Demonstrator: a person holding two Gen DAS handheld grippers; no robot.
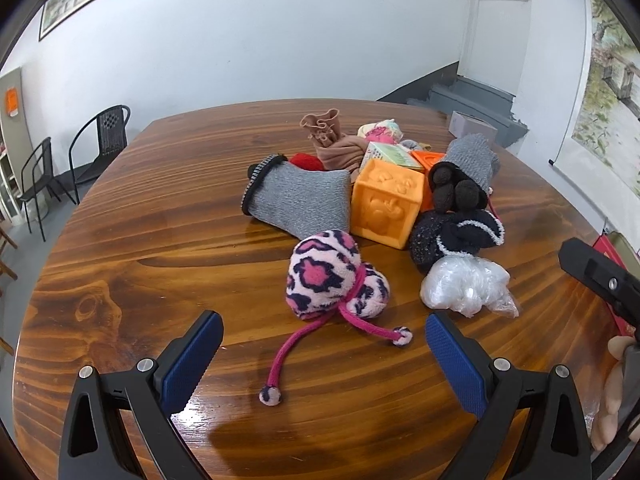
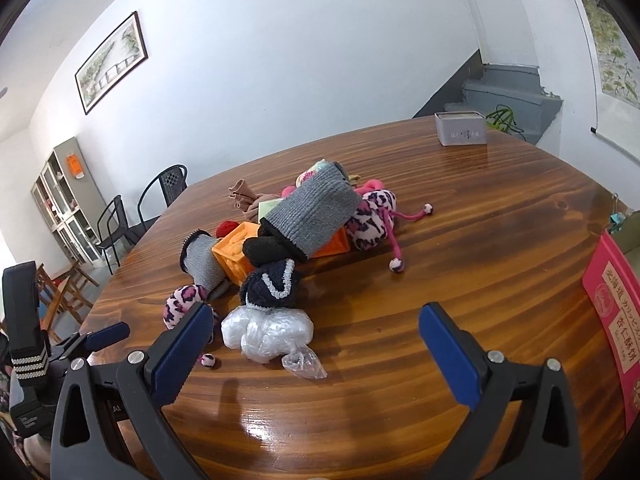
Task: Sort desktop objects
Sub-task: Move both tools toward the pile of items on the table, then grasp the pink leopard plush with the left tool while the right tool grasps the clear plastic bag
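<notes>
Left claw (image 1: 324, 344): jaws spread wide, gripping nothing, poised low over desk (image 1: 140, 264). Directly ahead, centred between blue pads: pink leopard-print sock bundle (image 1: 334, 276), resting on desk at near edge of pile; pink cords trailing toward claw, one pom-pom end lying almost between the pads. Long axis of bundle roughly crosswise to the pads. Behind it, left to right: grey sock with black cuff (image 1: 298, 198), orange embossed cube (image 1: 386, 204), dark navy fuzzy sock bundle (image 1: 456, 240), crumpled clear plastic bag (image 1: 466, 286). Right claw (image 2: 316, 344): likewise wide open, empty. Plastic bag (image 2: 268, 334) just ahead, left of centre; navy bundle (image 2: 272, 284) touching behind it. Pink box (image 2: 612, 320) at far right. Judgement: leopard bundle nearest left claw, straight forward; plastic bag nearest right claw.
</notes>
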